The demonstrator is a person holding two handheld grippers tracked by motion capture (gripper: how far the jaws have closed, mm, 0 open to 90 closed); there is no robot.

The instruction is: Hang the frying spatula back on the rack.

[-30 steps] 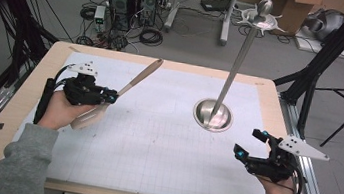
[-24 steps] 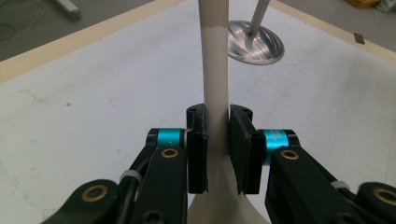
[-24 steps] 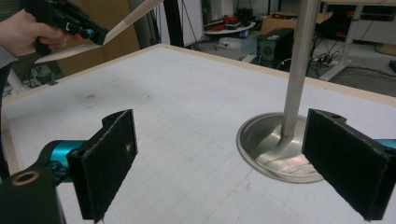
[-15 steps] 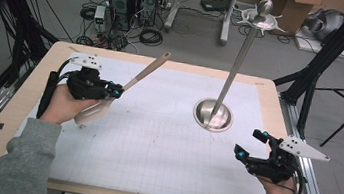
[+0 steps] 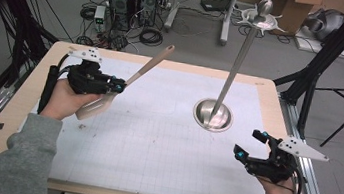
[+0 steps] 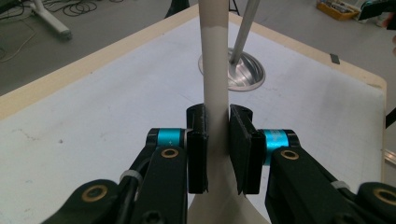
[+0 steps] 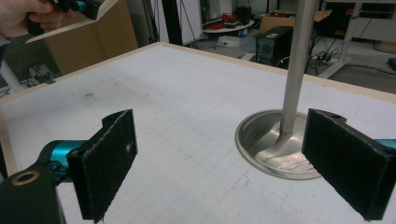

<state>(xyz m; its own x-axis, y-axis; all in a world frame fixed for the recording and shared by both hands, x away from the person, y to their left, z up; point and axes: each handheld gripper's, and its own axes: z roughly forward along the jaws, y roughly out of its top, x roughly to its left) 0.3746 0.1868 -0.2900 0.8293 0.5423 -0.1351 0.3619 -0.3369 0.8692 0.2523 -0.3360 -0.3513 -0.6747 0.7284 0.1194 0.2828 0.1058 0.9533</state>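
One wooden spatula [image 5: 126, 83], at left of the high view, clenched at its neck between the jaws of the left gripper [image 5: 117, 86], blade low by the hand, handle slanting up toward the upper centre, lifted off the worktop [image 5: 153, 150]. One metal stand [image 5: 234, 65]: round base at right of centre, pole leaning up to a hooked top. Two grippers counted; right gripper [image 5: 249, 145] at lower right, jaws released, wide apart, nothing between. White gridded mat over a pale wood-edged worktop. Beyond, at top of frame: grey floor, two black computer towers [image 5: 131, 0], tangled cables, cardboard boxes, a tripod at far right.
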